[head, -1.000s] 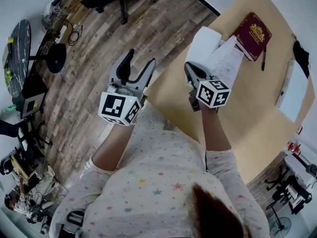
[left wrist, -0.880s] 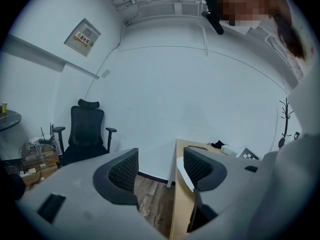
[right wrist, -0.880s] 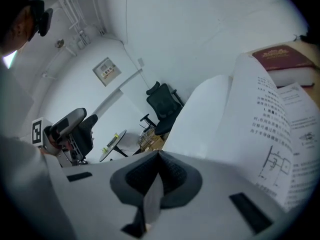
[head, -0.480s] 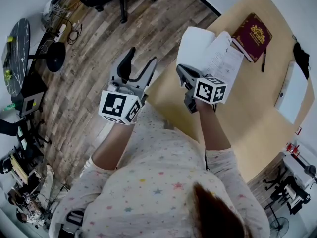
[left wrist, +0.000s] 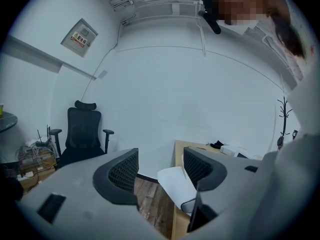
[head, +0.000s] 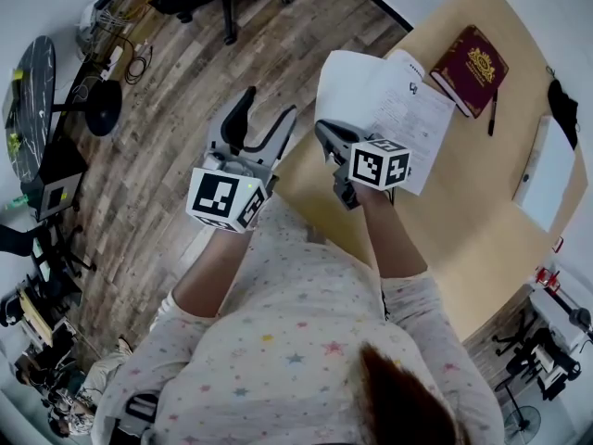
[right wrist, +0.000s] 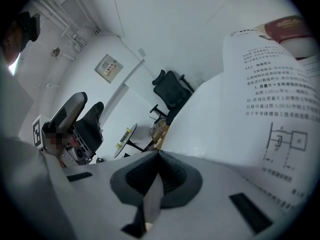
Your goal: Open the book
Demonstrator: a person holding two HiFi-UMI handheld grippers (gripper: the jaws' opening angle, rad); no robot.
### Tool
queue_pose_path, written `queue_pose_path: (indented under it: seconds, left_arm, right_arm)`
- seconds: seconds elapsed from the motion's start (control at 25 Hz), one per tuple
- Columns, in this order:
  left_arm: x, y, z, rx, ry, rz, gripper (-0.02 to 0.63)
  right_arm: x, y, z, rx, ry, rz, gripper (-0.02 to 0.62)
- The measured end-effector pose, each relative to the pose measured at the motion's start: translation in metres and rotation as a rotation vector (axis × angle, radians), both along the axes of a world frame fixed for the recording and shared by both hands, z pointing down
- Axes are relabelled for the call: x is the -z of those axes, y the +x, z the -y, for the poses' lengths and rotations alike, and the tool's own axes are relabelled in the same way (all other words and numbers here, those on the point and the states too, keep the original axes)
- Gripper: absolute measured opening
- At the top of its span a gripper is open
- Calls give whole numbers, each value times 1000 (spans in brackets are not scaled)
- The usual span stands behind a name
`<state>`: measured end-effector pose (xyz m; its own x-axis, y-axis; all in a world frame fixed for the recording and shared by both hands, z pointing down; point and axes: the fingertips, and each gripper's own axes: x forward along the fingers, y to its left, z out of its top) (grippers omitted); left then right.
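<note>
Cover [head: 350, 82] has swung further toward 9 o'clock vs 1 s ago. My R gripper [head: 324, 130] is clamped on its edge, white booklet [head: 412, 123] at its 1 o'clock on the table [head: 463, 211]. Opening looks mid-way. Next: lay cover flat, let go. L gripper [head: 269, 106] is spread, empty.

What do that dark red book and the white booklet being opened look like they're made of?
The dark red book: likely a leatherette or cloth hard cover, matte, with gold stamping. The white booklet: thin plain paper, matte; the sheet pinched in the right gripper curls, and black print shows.
</note>
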<state>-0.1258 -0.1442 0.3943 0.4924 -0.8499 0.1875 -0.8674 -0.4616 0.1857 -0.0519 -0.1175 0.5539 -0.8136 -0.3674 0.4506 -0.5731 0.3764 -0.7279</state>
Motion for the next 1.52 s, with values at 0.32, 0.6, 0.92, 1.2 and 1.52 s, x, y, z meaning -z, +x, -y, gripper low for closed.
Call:
queue_pose_path:
  seconds: [0.32, 0.6, 0.92, 1.2, 1.52]
  left_arm:
    - [-6, -16, 0, 32, -13, 16, 259]
    - [-6, -24, 0, 48, -15, 12, 259]
    - [-7, -31, -4, 53, -14, 22, 259]
    - [-5, -34, -6, 54, -6, 22, 259]
    - [-3, -33, -10, 44, -4, 21, 259]
  right_arm:
    - [-3, -13, 18, -35, -27, 7, 0]
    - [-16, -23, 34, -97, -56, -31, 2]
    - [-25, -27, 43, -120, -90, -9, 6]
    - [-15, -31, 45, -135, -78, 65, 72]
    - [17, -26, 47, -148, -83, 307, 58]
